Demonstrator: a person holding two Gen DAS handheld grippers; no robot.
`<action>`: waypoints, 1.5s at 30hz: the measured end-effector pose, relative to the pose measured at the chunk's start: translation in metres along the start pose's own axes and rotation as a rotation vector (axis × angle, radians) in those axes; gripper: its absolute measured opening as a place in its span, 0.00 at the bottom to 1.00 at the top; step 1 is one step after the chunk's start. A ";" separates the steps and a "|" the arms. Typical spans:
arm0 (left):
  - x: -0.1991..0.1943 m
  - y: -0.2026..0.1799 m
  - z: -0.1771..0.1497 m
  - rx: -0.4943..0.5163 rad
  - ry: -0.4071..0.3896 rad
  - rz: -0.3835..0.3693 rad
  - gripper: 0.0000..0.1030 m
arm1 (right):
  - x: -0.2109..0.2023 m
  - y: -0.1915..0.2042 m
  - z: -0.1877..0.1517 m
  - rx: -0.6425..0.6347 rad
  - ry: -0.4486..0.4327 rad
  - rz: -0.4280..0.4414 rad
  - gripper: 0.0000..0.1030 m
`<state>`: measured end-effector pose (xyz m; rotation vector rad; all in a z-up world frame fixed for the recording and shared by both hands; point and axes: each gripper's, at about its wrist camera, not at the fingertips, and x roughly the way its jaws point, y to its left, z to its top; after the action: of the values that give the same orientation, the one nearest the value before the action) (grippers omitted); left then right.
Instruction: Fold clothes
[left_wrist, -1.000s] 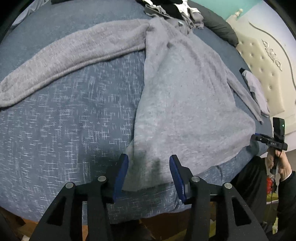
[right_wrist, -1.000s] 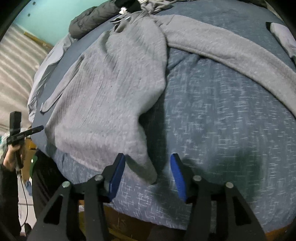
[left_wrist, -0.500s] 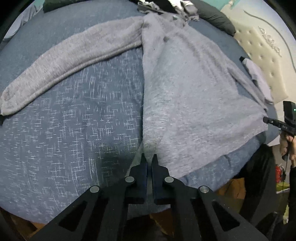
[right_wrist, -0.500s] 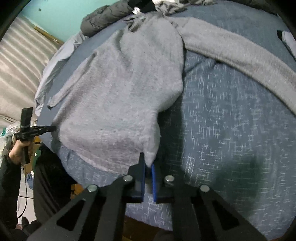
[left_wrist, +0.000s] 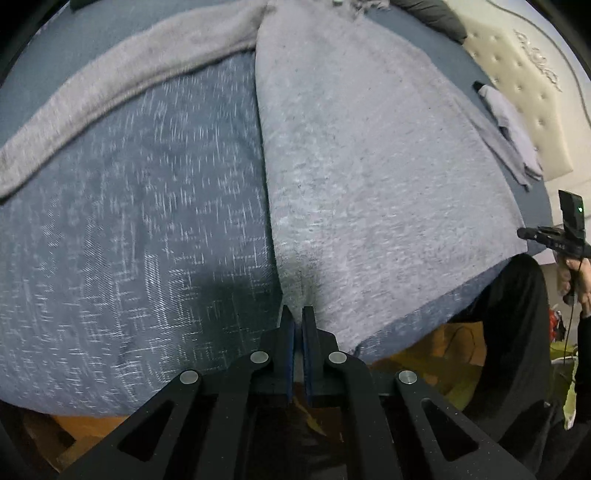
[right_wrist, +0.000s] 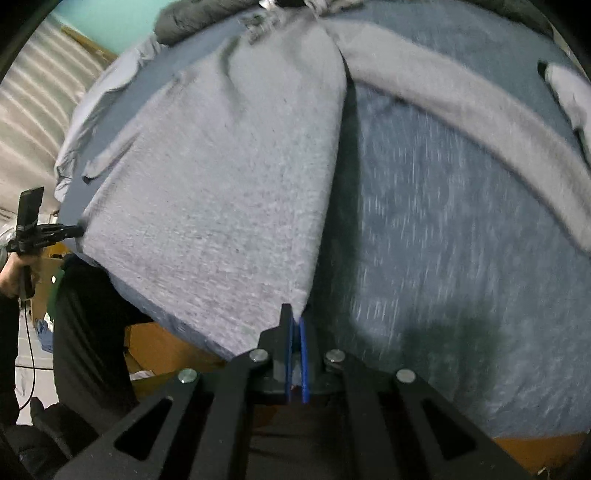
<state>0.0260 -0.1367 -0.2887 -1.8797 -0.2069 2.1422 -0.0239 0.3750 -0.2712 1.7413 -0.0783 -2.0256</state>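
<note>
Item: grey knit sweater (left_wrist: 369, 177), spread on the blue bedspread (left_wrist: 129, 258), body flat, hem toward me at the near edge of the bed. One sleeve (left_wrist: 110, 85) runs out across the cover on my left; the other sleeve (right_wrist: 480, 118) runs out on my right. Neckline at the far end, against a heap of other clothes (right_wrist: 207, 14).

Change: a second ago both pairs of my fingers stood wide apart over the two hem corners. Half a second ago they had come together on the cloth. Now my left gripper (left_wrist: 298, 321) pinches the left hem corner, blue pads almost meeting with fabric between them, and my right gripper (right_wrist: 294, 321) pinches the right hem corner likewise. The body of the sweater has gone from rumpled to taut and smooth, its side edges drawn straight, and the hem sits nearer the bed's edge than it did. The views are blurred by motion.

Meaning for the task: I judge both corners are secured and the garment is being pulled flat, which suits squaring it before a fold, or carrying the hem up toward the neck. Both sleeves lie unfolded.

Surroundings: small pale folded cloth (left_wrist: 513, 129) near the tufted headboard (left_wrist: 524, 74); a dark pillow (left_wrist: 428, 14) beyond the neckline.
</note>
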 end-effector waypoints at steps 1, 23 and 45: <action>0.000 0.000 0.002 -0.006 -0.001 0.002 0.06 | 0.005 -0.002 -0.001 0.007 0.010 0.008 0.03; -0.028 0.015 0.136 -0.086 -0.236 -0.011 0.53 | -0.016 -0.031 0.090 0.148 -0.247 0.008 0.34; 0.050 0.033 0.182 -0.116 -0.159 -0.002 0.03 | 0.054 -0.044 0.135 0.115 -0.155 0.066 0.11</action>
<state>-0.1632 -0.1383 -0.3193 -1.7671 -0.3729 2.3261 -0.1705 0.3596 -0.3093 1.6224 -0.3032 -2.1423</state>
